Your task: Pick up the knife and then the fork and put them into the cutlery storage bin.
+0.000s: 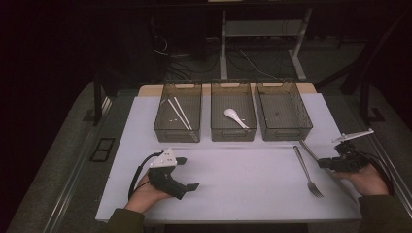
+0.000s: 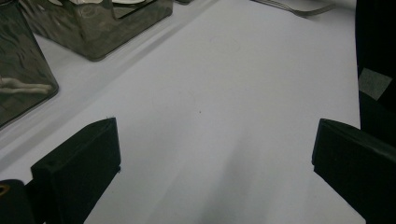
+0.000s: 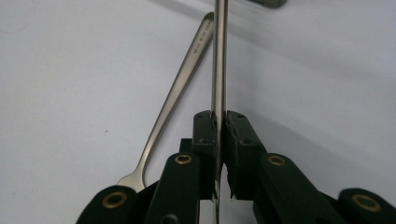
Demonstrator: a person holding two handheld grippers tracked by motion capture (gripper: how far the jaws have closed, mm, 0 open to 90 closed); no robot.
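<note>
White table [image 1: 233, 187] with three bins [image 1: 233, 118], one fork [image 1: 308, 171].

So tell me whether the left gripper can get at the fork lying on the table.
Probably yes: the left gripper is open and holds nothing, and bare table lies between it and the fork. The right gripper sits close by, though.

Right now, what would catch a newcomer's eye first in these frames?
Probably the three dark bins in a row at the table's far edge: the left one holds white chopsticks, the middle one a white spoon. Next, the right claw, shut on a thin metal utensil, with a fork lying beside it. The left claw rests open above the bare white tabletop.
</note>
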